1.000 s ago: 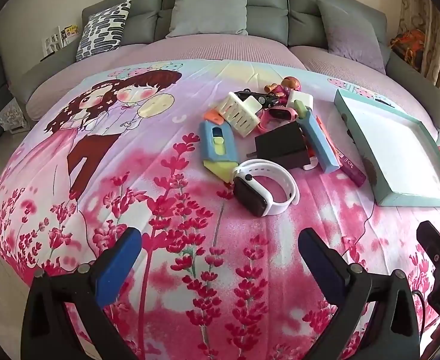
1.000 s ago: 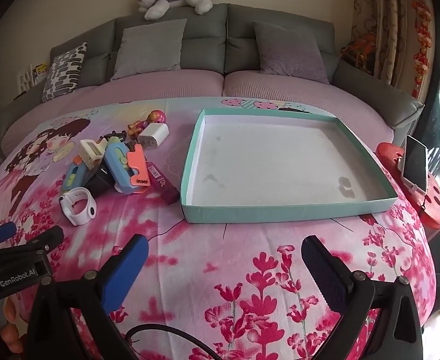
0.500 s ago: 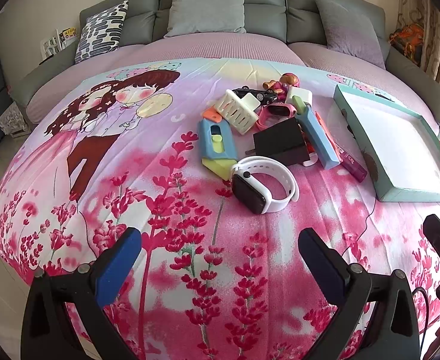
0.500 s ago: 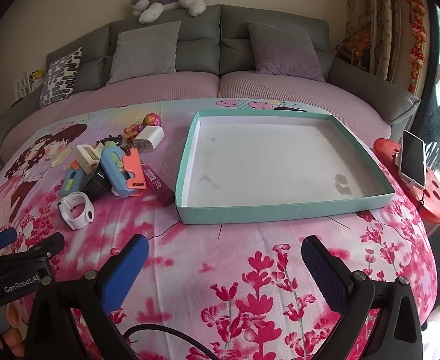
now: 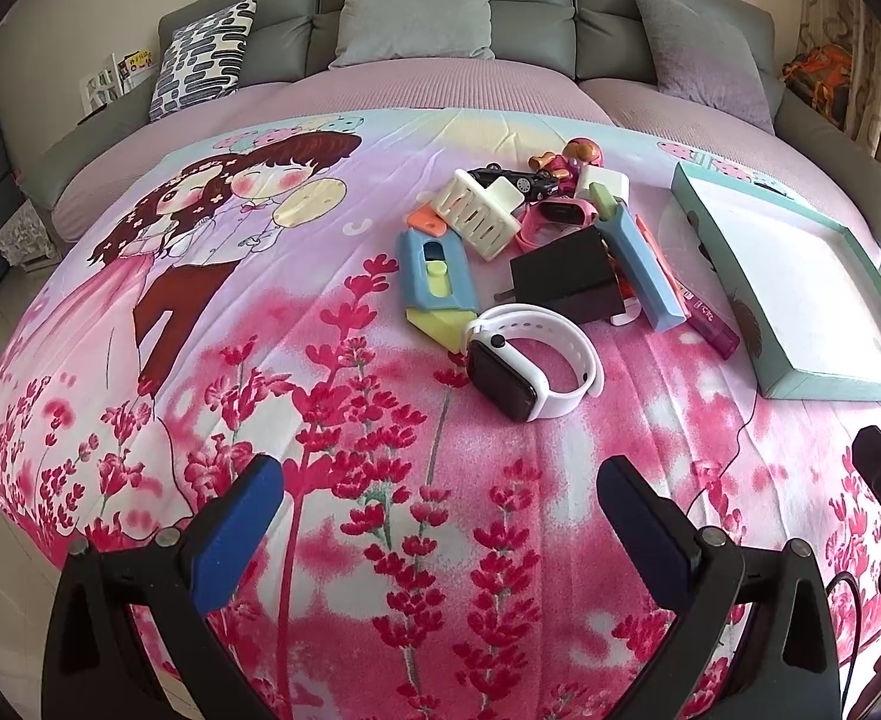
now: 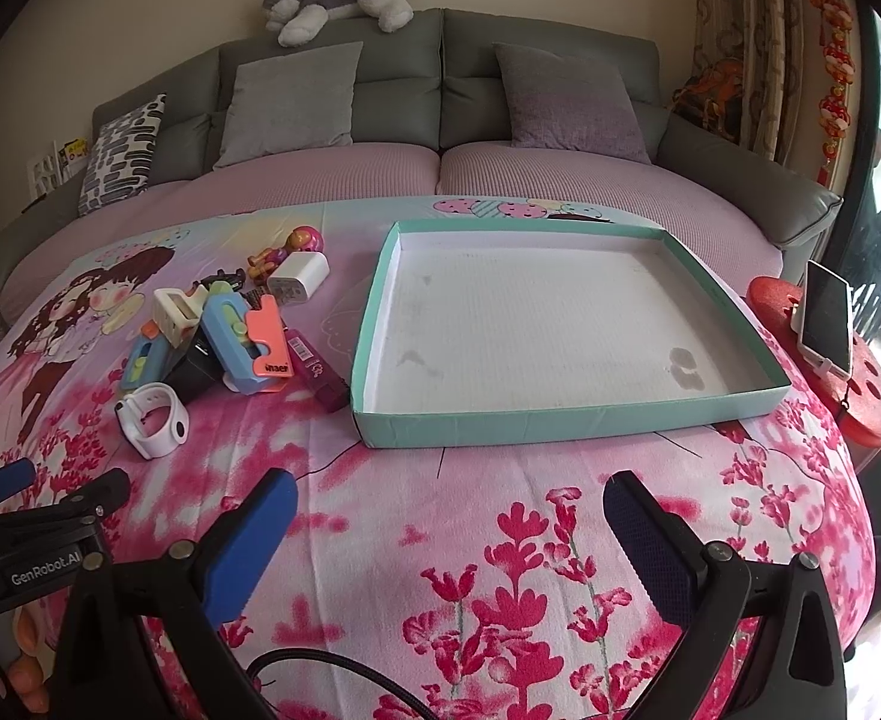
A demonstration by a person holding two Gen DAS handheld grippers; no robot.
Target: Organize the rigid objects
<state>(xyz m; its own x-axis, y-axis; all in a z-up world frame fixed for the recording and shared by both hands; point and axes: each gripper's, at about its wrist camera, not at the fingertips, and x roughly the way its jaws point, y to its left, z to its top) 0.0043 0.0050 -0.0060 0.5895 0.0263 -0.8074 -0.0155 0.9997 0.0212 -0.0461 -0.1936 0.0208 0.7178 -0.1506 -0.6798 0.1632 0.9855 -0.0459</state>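
A heap of small rigid objects lies on the pink flowered blanket: a white smartwatch (image 5: pixel 533 360) (image 6: pixel 153 417) nearest me, a black charger block (image 5: pixel 566 282), a blue-and-yellow utility knife (image 5: pixel 437 276), a cream slotted holder (image 5: pixel 479 213), a pink watch (image 5: pixel 554 219), a white plug (image 6: pixel 297 277) and a toy figure (image 6: pixel 296 240). A shallow teal tray (image 6: pixel 572 423) (image 5: pixel 734 282) with a white floor sits right of the heap, nothing in it. My left gripper (image 5: pixel 440 531) hangs open below the smartwatch. My right gripper (image 6: pixel 449 534) is open in front of the tray.
A grey sofa with cushions (image 6: pixel 293 102) runs behind the blanket, a plush dog (image 6: pixel 338 0) on its back. A phone (image 6: pixel 827 315) stands on a red stool (image 6: pixel 860 384) at the right. The blanket drops off at its near edge.
Both grippers have drifted slightly; the left view now sits a little closer to the smartwatch and the heap. Both stay open, and no object has moved.
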